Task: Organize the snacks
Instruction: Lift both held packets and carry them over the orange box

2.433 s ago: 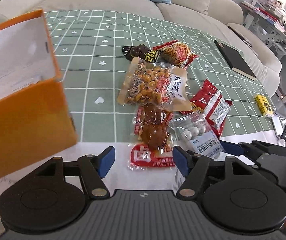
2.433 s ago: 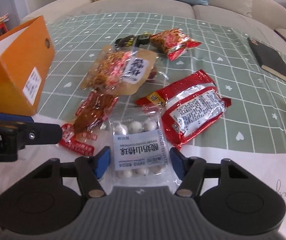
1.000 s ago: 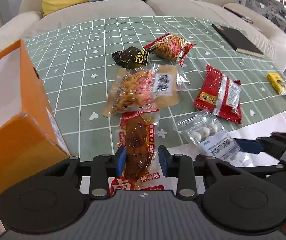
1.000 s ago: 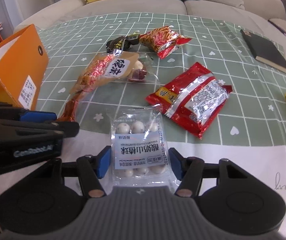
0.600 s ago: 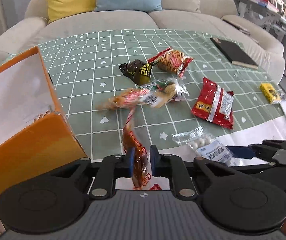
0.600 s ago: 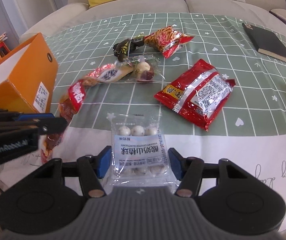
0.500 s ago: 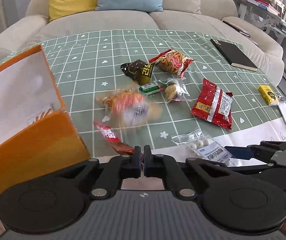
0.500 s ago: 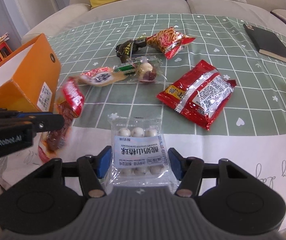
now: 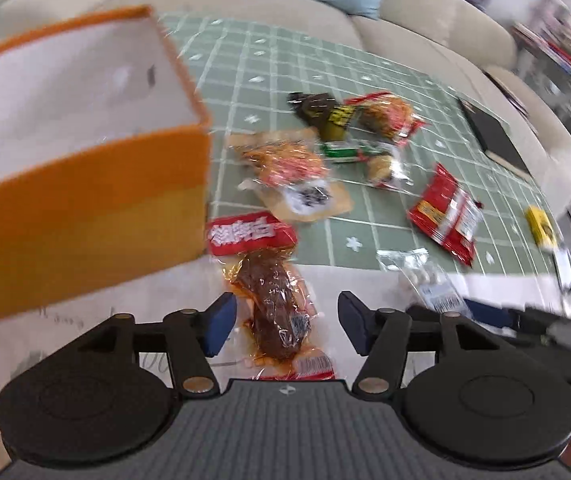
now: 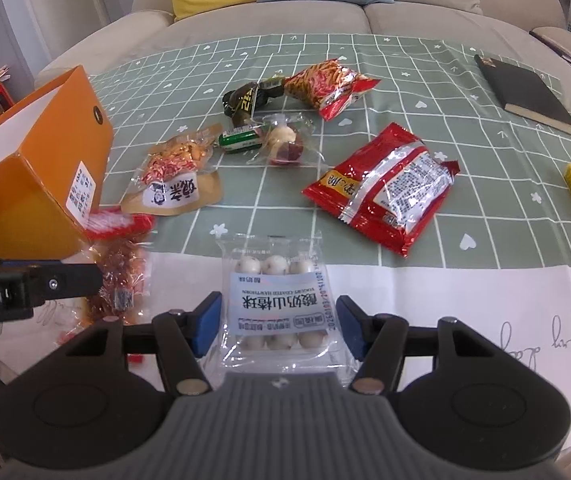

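On the tabletop (image 9: 125,300), at 6 o'clock, a clear red-labelled meat pouch (image 9: 275,312) lies between the opening, untouching left hand-held gripper (image 9: 283,322), orange cardboard box (image 9: 85,208) at 9. Right view: the right hand-held gripper (image 10: 277,326) brackets a clear white-ball packet (image 10: 279,306), pads just clear.

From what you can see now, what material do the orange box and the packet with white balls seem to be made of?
The orange box looks like matte cardboard: flat stiff walls, white inside, a printed sticker on its side. The packet with white balls looks like thin clear plastic film, glossy and wrinkled, with a paper-like label; the balls show through it. What the balls themselves are cannot be told.
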Tool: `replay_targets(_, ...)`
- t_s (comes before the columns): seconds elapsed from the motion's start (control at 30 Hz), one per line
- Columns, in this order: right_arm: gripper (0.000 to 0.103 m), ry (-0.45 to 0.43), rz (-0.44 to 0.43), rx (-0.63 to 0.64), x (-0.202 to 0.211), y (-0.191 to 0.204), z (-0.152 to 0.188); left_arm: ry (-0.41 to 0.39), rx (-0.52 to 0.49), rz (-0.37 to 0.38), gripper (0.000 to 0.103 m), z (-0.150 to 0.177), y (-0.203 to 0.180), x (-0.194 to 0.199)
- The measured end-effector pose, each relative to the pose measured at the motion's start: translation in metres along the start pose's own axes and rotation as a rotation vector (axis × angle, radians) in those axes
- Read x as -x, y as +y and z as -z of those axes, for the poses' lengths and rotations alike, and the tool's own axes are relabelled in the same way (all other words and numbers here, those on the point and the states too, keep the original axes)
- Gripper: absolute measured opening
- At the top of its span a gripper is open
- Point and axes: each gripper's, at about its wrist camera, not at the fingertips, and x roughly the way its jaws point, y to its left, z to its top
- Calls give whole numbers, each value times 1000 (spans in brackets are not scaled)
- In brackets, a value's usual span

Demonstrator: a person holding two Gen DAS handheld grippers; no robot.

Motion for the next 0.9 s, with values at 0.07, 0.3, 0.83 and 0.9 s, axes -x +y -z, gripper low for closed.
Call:
replay_targets(0.07,59,9,-7,4,-2,1,1,11,33,-21,76,-1,4,-6)
replay_targets(0.3,60,31,-33,12,-8,5,1,18,-36,-96,82,2,-9,-29)
replay_targets(0.83,60,3,17,131,-13,17,3,-63,-193,-150,60,7,-28,-44)
replay_targets(0.9,60,2,15,127,-13,17,3,-63,-189,-140,56,7,-26,-42)
